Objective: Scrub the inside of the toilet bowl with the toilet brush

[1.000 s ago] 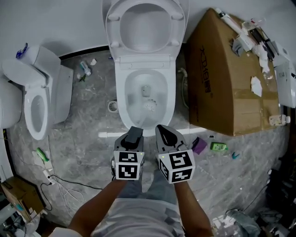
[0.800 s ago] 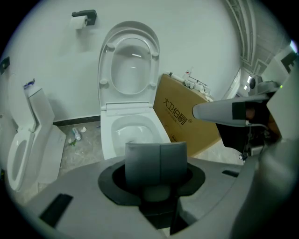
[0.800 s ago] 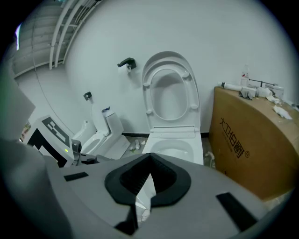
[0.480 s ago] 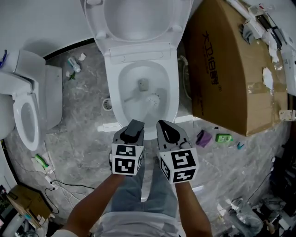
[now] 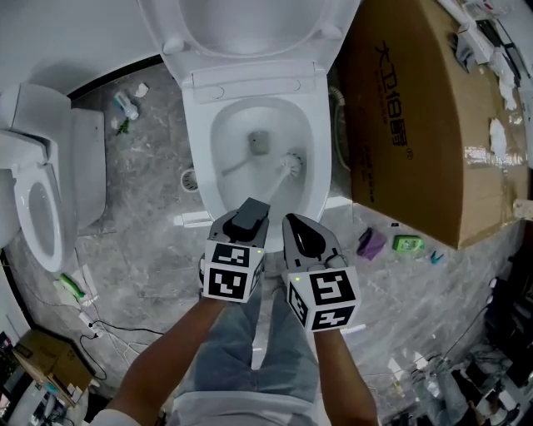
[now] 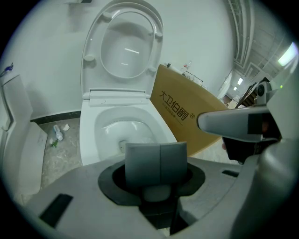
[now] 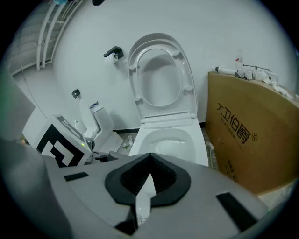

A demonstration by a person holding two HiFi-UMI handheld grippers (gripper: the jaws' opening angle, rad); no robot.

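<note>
The right gripper [image 7: 148, 161] is pinching the thin white handle of the toilet brush [image 5: 291, 162] between its two jaws. The left gripper [image 6: 160, 158] has its jaws pressed together, and there is nothing in them. Both grippers sit side by side, close to each other, just over the front edge of the toilet bowl [image 5: 196, 141]. The round, bristly end of the brush is down inside the bowl, on its right side, near the wall. The lid [image 5: 241, 25] stands up at the back. A big brown cardboard box [image 5: 425, 125] leans just right of the bowl. A second toilet [image 5: 42, 208] stands off to the left on the grey floor [image 5: 141, 225].
</note>
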